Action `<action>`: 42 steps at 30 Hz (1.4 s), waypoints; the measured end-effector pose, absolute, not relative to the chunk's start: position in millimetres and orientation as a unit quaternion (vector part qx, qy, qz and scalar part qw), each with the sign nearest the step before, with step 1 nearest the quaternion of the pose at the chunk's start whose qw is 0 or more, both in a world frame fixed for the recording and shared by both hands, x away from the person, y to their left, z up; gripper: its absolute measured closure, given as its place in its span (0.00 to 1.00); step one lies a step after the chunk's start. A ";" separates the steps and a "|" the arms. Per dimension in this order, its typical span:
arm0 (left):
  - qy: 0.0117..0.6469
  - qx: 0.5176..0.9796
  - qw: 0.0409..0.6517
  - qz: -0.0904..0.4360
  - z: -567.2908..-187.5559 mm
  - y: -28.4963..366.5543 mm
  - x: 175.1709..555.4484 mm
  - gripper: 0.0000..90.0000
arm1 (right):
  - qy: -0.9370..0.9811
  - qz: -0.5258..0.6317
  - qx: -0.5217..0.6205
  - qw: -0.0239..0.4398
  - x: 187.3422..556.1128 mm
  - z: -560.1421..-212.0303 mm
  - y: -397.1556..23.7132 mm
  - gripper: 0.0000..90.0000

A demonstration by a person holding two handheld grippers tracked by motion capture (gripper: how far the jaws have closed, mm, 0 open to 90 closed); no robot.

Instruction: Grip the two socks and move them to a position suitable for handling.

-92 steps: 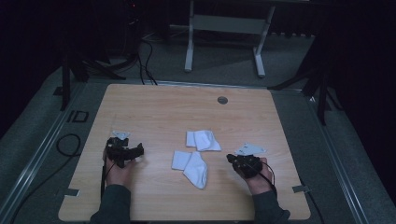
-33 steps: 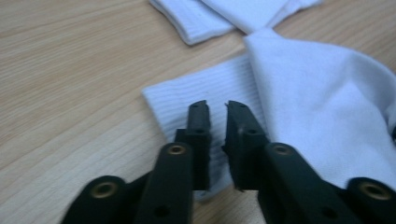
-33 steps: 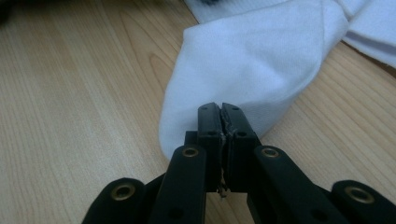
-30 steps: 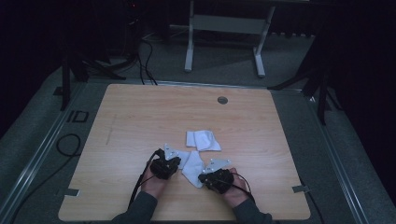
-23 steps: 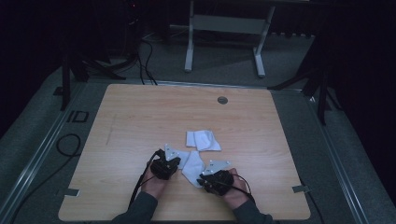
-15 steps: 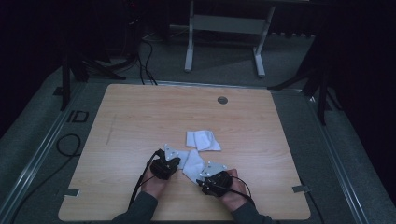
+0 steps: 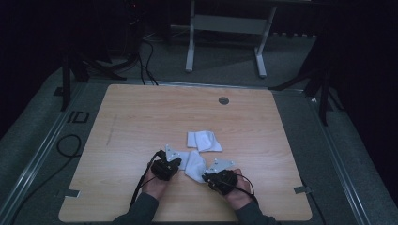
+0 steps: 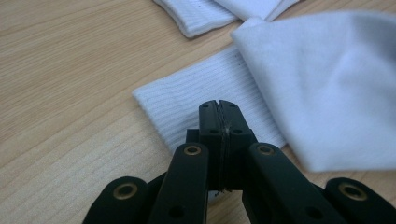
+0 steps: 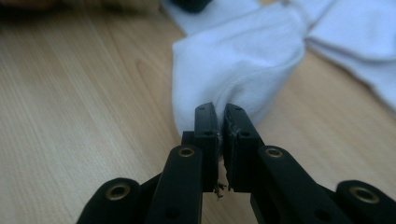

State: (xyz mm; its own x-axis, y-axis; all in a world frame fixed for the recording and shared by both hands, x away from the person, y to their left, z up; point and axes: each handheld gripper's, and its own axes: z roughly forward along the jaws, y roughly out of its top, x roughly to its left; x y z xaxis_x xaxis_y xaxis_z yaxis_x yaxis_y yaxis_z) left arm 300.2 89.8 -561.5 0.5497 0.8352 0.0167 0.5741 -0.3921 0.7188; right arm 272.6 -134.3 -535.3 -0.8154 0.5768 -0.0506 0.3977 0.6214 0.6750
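Both hands have come in from the table (image 7: 117, 122) edges to the sock (image 7: 193, 164) near the front edge. The right gripper (image 9: 219, 112) has just been closing — now pinching its toe end. The left gripper (image 8: 218, 108) is clamping its ribbed cuff — ready for folding, likely.

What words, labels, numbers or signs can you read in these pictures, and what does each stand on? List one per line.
"ID": pale marking on the grey floor, at left of the table; its letters are blurred, so this reading is unsure.
Faint mark on the folded sock: too small to read.
Sock between the grippers: no text.
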 end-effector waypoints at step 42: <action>0.352 0.845 0.358 0.181 -546.1 45.4 275.6 0.97 | 0.837 0.321 0.399 0.194 304.6 -514.2 -237.3 0.69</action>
